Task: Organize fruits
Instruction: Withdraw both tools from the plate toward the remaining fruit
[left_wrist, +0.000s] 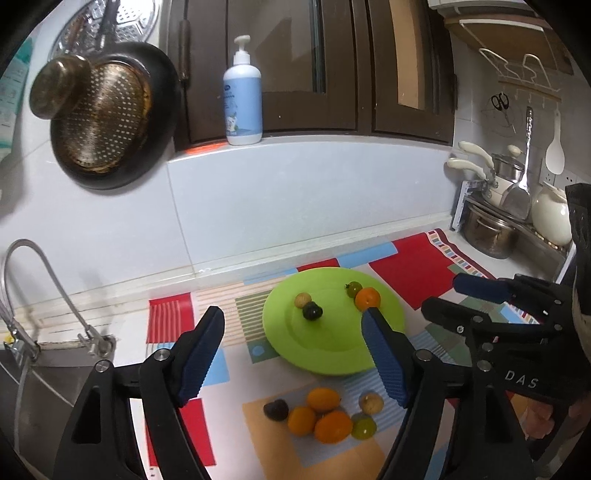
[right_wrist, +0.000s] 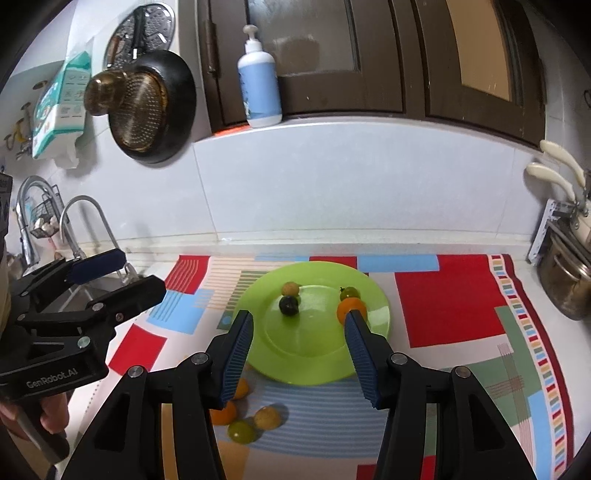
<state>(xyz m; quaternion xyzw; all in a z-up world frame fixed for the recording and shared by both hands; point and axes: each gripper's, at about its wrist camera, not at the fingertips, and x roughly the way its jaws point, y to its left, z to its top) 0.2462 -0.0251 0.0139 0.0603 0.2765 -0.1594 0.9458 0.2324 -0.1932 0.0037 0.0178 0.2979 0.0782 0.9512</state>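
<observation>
Both tools are open and empty above the desk: the left tool (left_wrist: 293, 350) hangs over the near edge of the green plate (left_wrist: 343, 354), and the right tool (right_wrist: 297, 354) hovers over the same plate. Four fruits (left_wrist: 312, 311) rest on the plate, ahead of the fingertips. Six loose fruits (left_wrist: 323, 413) lie clustered on the patterned mat (left_wrist: 413, 266), just near of the plate, below the left tool.

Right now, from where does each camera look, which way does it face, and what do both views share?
Left wrist: sits on the left gripper, facing the tiled wall over the green plate; its own open fingers and the right gripper show.
Right wrist: sits on the right gripper, same direction; its open fingers and the left gripper show.
Shared: plate, loose fruits, soap bottle.
</observation>
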